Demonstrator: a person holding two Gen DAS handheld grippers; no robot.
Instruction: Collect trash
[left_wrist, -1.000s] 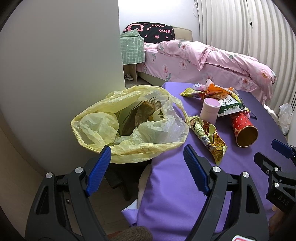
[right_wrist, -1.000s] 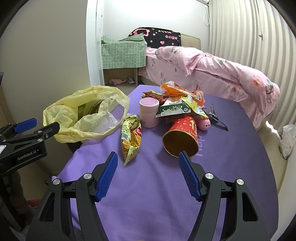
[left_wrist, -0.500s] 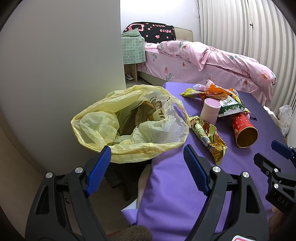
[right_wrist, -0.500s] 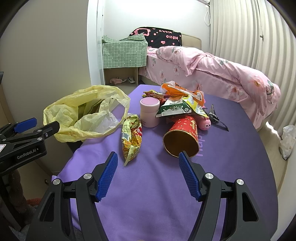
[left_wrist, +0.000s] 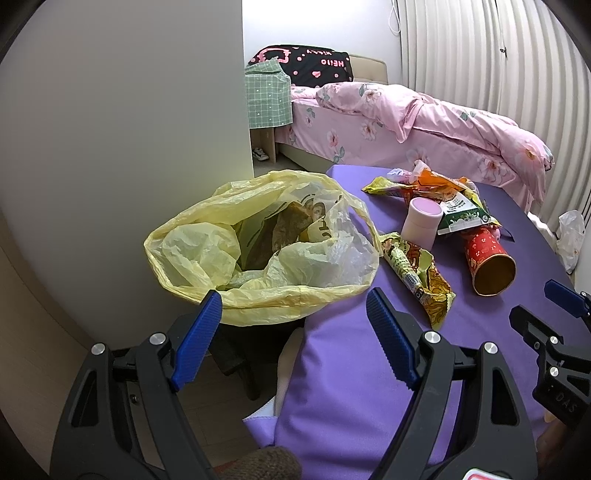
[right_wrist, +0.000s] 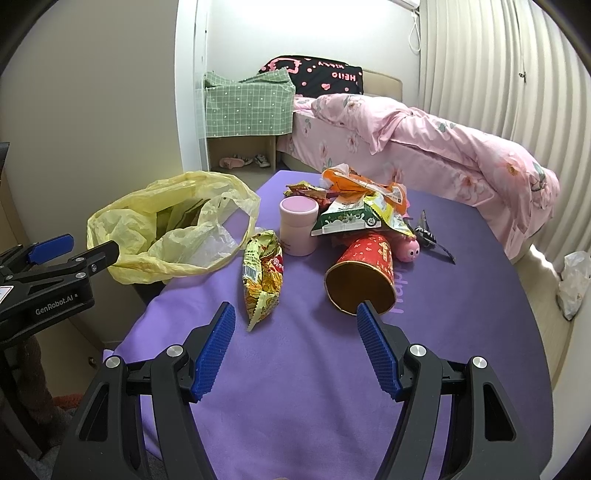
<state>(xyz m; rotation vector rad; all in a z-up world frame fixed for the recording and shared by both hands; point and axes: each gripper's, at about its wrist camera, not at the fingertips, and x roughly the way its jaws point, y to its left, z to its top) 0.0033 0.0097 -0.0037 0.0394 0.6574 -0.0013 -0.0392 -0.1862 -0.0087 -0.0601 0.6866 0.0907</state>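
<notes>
A yellow plastic trash bag (left_wrist: 258, 247) (right_wrist: 166, 225) gapes open at the left edge of the purple table (right_wrist: 314, 387), with some wrappers inside. Trash lies on the cloth: a crumpled yellow snack wrapper (right_wrist: 262, 273) (left_wrist: 417, 273), a red paper cup (right_wrist: 365, 273) (left_wrist: 487, 258) on its side, a pink lidded tub (right_wrist: 298, 225) (left_wrist: 423, 221), and a heap of orange and green wrappers (right_wrist: 362, 203) behind. My left gripper (left_wrist: 295, 314) is open just short of the bag's near rim. My right gripper (right_wrist: 295, 328) is open above the cloth, short of the wrapper and cup.
A small pink toy (right_wrist: 408, 251) and a dark wrapper (right_wrist: 428, 232) lie beyond the cup. Behind the table stands a bed with pink bedding (right_wrist: 424, 136). A white wall (left_wrist: 129, 129) flanks the bag. A white plastic bag (right_wrist: 572, 273) lies on the floor at right.
Hardly anything: the left wrist view has drifted very slightly, and both grippers stay open in place.
</notes>
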